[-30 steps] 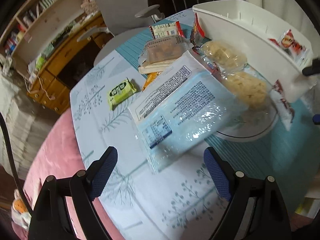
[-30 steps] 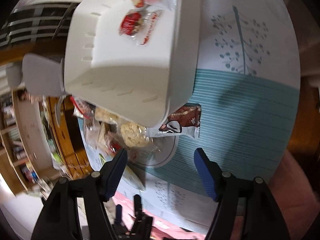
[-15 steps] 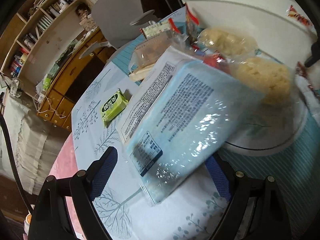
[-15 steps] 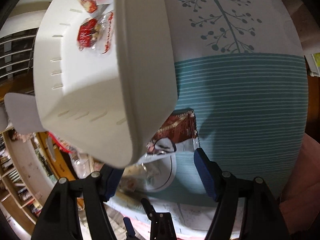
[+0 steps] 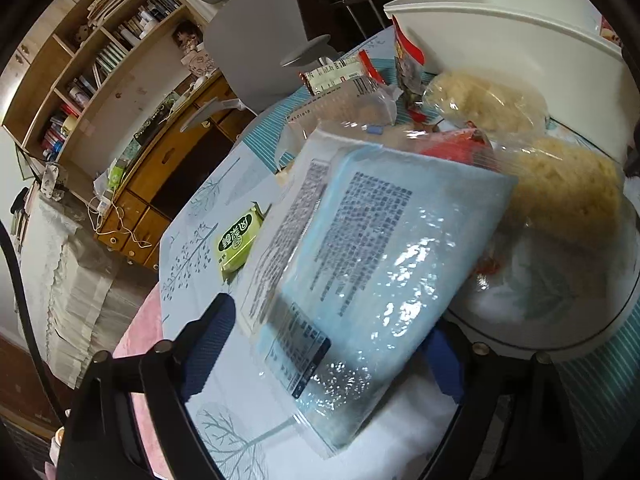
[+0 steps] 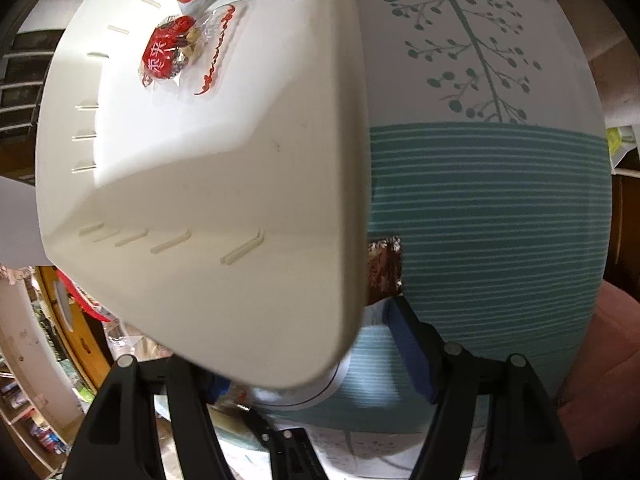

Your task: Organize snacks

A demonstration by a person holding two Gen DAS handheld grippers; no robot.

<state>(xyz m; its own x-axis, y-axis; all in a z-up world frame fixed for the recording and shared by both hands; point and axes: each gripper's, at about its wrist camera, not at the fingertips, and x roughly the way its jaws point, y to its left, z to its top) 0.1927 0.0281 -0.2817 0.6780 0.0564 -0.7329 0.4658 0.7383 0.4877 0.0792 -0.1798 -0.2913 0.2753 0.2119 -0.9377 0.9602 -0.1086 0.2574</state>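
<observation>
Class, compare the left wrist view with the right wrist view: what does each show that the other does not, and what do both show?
Only the left wrist view shows the big blue packet between the closing jaws of the left hand-held gripper, the small green packet, the noodle packs, the grey chair and the bookshelf.

Only the right wrist view shows the red sweets inside the white basket, the brown wrapper at its edge, and the right hand-held gripper.

Both show the white basket and the tree-patterned tablecloth.
</observation>
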